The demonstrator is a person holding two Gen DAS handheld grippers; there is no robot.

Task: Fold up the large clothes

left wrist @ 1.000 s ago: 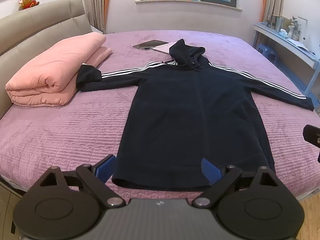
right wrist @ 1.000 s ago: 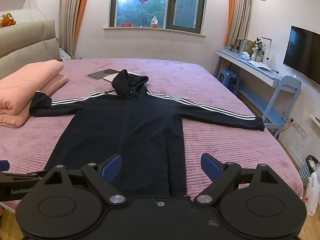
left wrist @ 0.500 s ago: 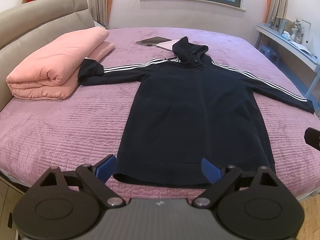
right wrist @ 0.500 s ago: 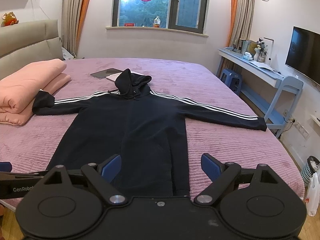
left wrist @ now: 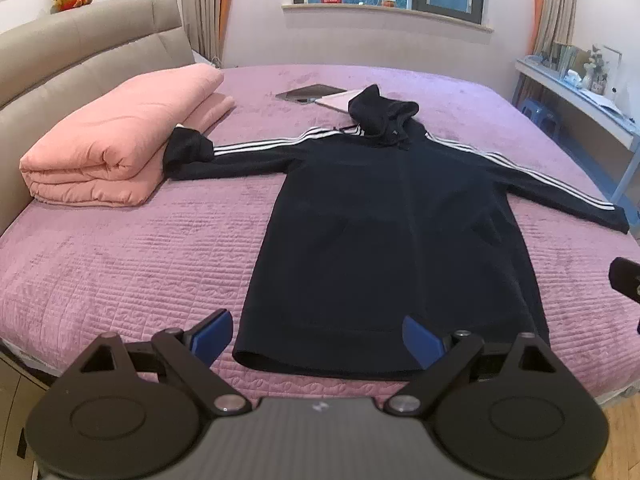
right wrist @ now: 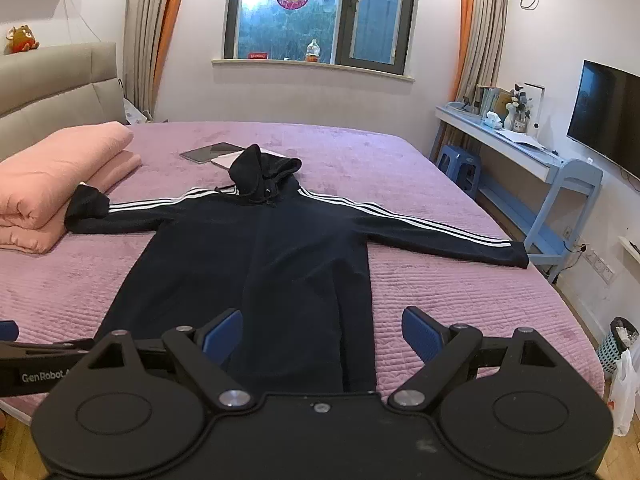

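A long black hoodie (left wrist: 384, 232) with white sleeve stripes lies flat on the purple bed (left wrist: 120, 272), sleeves spread, hood at the far end; it also shows in the right wrist view (right wrist: 256, 272). Its left cuff (left wrist: 186, 152) rests against the pink quilt. My left gripper (left wrist: 318, 340) is open and empty, above the hem's left half at the bed's near edge. My right gripper (right wrist: 322, 334) is open and empty, above the hem's right side. The right gripper's edge shows in the left wrist view (left wrist: 626, 280).
A folded pink quilt (left wrist: 120, 144) lies at the left by the headboard. A tablet (left wrist: 310, 92) and a pink book (left wrist: 340, 101) lie beyond the hood. A blue desk (right wrist: 520, 160), stools (right wrist: 460, 164) and a bin (right wrist: 618, 344) stand to the right of the bed.
Both grippers have drawn back and risen slightly from the bed, so the hoodie looks a little farther. The hoodie has not moved. Both stay open.
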